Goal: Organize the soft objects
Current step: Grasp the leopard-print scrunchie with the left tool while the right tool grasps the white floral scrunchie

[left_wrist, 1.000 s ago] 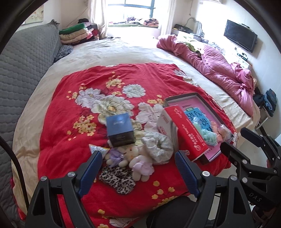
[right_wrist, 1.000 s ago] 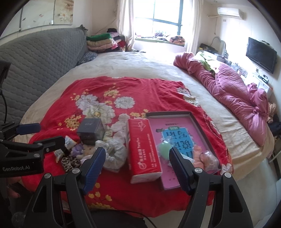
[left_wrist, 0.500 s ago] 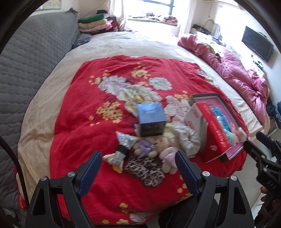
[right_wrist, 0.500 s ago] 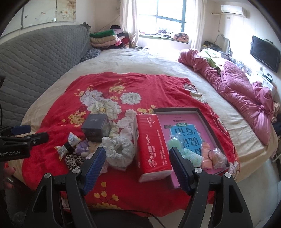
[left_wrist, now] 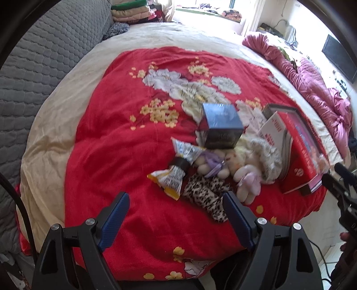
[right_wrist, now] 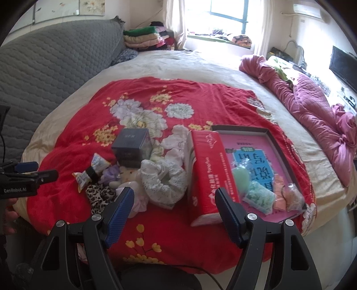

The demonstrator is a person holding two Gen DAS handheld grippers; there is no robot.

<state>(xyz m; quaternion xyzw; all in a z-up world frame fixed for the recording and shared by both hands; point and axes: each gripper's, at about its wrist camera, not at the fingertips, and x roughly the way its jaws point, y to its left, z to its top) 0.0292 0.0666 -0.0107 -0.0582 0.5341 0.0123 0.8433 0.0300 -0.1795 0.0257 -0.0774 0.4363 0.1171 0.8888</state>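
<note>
On the bed: soft toys (left_wrist: 225, 167) and leopard-print cloth (left_wrist: 205, 196) heaped beside the pink tray (right_wrist: 283, 142).
Change: we brought the left gripper (left_wrist: 176, 214) down closer over the heap.
Jaws: left and right gripper (right_wrist: 174, 207) both spread, empty.
Meaning: sorting not begun; first pick near.

A wide bed (right_wrist: 156, 64) filled the room, with a grey quilted headboard (right_wrist: 55, 64) at left. Daylight entered through the far window (right_wrist: 227, 13). A television (right_wrist: 344, 67) hung on the right wall.
</note>
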